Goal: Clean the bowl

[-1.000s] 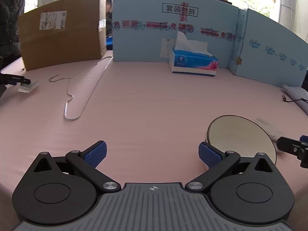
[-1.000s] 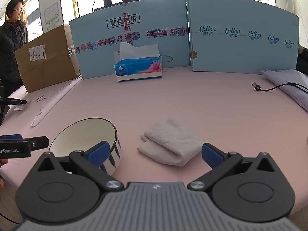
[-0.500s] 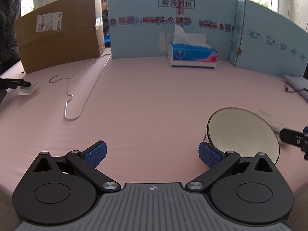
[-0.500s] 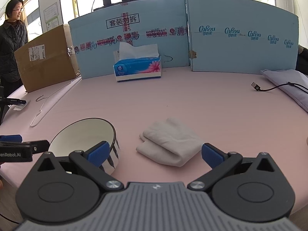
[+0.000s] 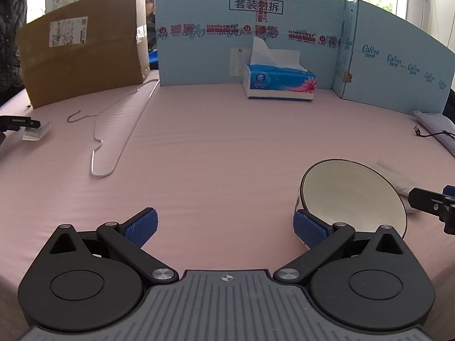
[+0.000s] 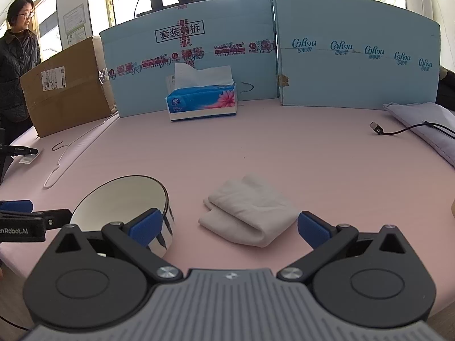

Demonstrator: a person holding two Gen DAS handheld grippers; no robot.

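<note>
Left gripper [image 5: 226,226] hovering over pink table [image 5: 227,142], jaws spread wide, gripping nothing. Bowl [image 5: 352,193] sitting just beside its right finger. Right gripper [image 6: 227,226] likewise gaping, empty, folded cloth [image 6: 250,210] lying between its fingertips' line.

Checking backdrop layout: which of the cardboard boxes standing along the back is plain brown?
The leftmost box, brown with a white shipping label; the other two panels are light blue with printed logos.

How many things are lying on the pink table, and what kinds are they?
Bowl: 1
Cloth: 1
Tissue box: 1
Hanger: 1
Cable: 1
Pouch: 1
Total: 6, not counting the cardboard walls or the small clear thing at the far left edge.
</note>
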